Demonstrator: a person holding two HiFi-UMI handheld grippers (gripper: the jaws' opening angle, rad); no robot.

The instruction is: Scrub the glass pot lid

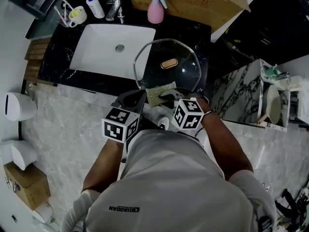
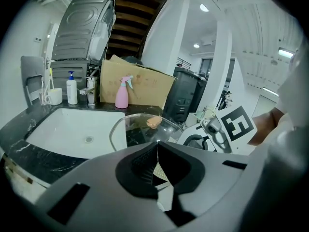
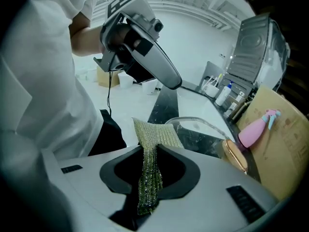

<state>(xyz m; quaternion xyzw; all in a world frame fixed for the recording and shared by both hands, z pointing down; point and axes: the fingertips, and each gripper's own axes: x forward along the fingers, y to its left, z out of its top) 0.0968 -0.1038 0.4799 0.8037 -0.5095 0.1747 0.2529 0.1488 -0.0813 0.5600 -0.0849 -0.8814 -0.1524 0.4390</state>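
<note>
Pinching scouring cloth (image 3: pixel 155 133), right gripper (image 3: pixel 148 148) at glass lid (image 1: pixel 154 70) edge.

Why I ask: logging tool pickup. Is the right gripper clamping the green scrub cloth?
Yes, the right gripper has its jaws closed on the green scrub cloth, which runs up between them.

Scouring pad (image 3: pixel 148 173): olive-green, glittery weave
Lid handle (image 1: pixel 169 63): tan
Spray bottle (image 1: pixel 155 8): pink
Sink (image 1: pixel 104 50): white
Table (image 1: pixel 60 57): black, white-veined
</note>
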